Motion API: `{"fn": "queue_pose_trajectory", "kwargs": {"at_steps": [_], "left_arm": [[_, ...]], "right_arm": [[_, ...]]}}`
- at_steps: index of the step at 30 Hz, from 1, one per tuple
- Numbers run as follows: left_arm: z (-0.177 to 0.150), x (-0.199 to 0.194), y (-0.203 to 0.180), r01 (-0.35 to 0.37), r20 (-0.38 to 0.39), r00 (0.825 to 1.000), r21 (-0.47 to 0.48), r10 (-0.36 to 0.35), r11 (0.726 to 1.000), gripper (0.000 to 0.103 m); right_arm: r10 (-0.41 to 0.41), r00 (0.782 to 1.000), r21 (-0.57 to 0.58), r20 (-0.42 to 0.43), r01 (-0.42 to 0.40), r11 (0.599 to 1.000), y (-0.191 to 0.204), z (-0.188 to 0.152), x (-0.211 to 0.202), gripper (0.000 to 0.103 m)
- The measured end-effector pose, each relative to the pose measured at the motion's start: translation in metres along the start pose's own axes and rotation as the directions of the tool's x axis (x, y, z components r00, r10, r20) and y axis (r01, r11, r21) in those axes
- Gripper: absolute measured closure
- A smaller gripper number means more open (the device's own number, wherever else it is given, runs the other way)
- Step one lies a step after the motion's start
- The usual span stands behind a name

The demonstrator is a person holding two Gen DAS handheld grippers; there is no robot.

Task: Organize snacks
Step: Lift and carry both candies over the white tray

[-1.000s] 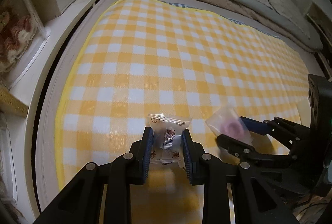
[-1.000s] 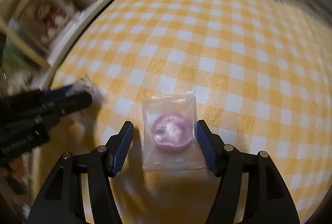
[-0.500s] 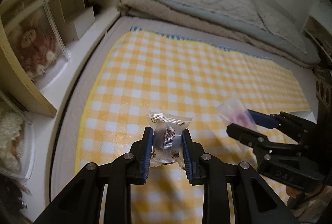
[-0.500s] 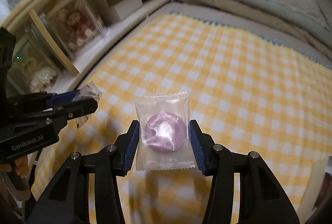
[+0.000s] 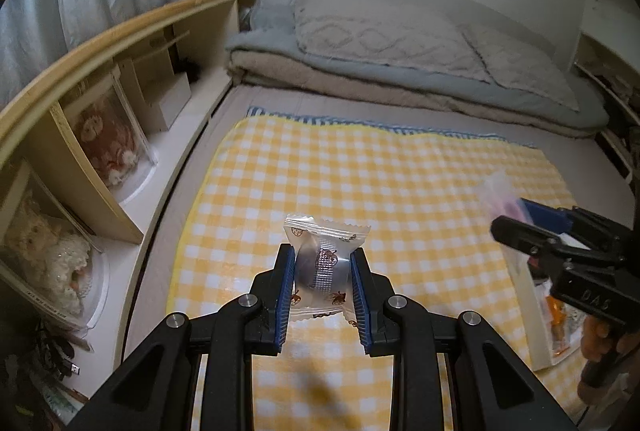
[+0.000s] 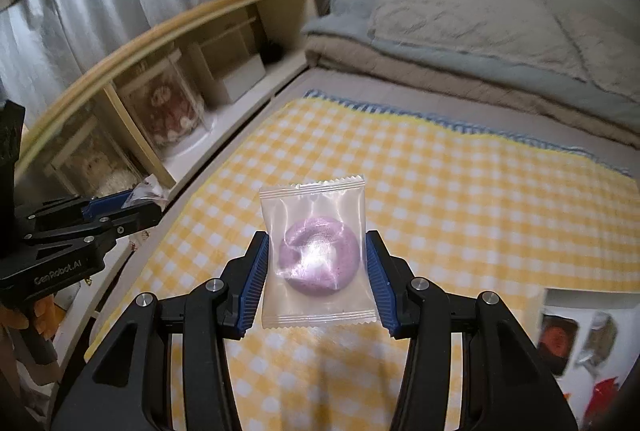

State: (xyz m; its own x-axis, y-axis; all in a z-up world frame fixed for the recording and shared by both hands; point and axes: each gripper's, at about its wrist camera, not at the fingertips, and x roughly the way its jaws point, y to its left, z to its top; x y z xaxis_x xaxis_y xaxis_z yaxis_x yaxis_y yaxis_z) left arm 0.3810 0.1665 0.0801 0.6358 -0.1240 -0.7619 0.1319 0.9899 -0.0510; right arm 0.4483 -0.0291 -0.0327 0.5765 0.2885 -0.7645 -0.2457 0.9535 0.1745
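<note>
Left claw (image 5: 322, 281) is clamped on a clear-wrapped dark candy (image 5: 325, 263), held in the air above the yellow checked blanket (image 5: 360, 183) on the bed. Right claw (image 6: 316, 271) grips a clear packet with a purple ring sweet (image 6: 318, 251), also lifted over that blanket. Near the blanket's right edge lies a white tray (image 6: 580, 335) with more wrapped snacks. Wooden shelf (image 5: 100, 43) runs along the blanket's left side.
</note>
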Motion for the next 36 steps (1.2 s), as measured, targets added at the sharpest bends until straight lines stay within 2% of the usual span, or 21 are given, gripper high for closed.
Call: {"fn": "queue_pose_trajectory", "kwargs": {"at_steps": [8, 20, 29, 36], "left_arm": [[-0.012, -0.054, -0.049, 0.009, 0.042, 0.999, 0.037, -0.011, 0.999, 0.076], [-0.022, -0.083, -0.133, 0.082, 0.051, 0.995, 0.096, -0.088, 0.992, 0.076], [-0.019, -0.071, -0.2, 0.158, 0.044, 0.985, 0.15, -0.166, 0.976, 0.076], [-0.019, -0.038, -0.257, 0.213, 0.009, 0.976, 0.179, -0.219, 0.96, 0.076]], "right_arm": [[-0.037, 0.998, 0.011, 0.056, 0.037, 0.999, -0.03, -0.013, -0.063, 0.054], [-0.111, 0.989, 0.055, 0.101, 0.106, 0.993, -0.087, -0.043, -0.136, 0.054], [-0.199, 0.974, 0.104, 0.105, 0.188, 0.977, -0.148, -0.066, -0.18, 0.054], [-0.244, 0.966, 0.123, 0.086, 0.233, 0.965, -0.19, -0.085, -0.201, 0.054]]}}
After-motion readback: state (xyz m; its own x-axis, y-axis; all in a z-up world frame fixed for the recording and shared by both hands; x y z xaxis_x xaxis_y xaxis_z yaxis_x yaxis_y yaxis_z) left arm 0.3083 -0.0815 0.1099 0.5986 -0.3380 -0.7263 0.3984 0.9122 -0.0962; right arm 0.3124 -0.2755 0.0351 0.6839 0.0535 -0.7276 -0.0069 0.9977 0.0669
